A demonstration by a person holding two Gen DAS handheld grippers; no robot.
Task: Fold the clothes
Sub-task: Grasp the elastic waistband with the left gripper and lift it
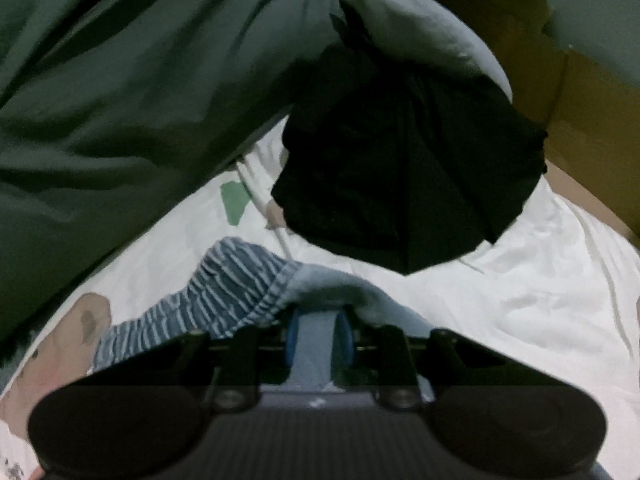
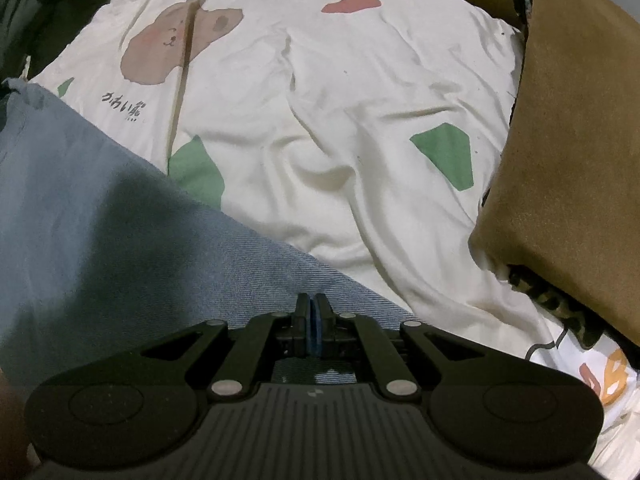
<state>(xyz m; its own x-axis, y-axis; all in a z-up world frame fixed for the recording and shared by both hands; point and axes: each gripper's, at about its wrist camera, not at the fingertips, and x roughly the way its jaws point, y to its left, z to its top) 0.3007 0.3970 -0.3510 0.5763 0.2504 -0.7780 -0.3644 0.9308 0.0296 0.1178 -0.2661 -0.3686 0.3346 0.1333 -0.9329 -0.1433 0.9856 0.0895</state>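
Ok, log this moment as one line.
left claw: shut on denim garment | right claw: shut on same denim | surface: printed white sheet

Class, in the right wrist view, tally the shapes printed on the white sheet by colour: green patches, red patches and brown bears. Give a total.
Green patches: 3
Red patches: 1
Brown bears: 1
Total: 5

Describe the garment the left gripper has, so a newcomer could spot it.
On the white printed bedsheet, below the dark green cloth and black garment, the left gripper pinches the light blue denim piece. Unlike its plain neighbours, it shows a blue-and-white striped lining at a gathered edge.
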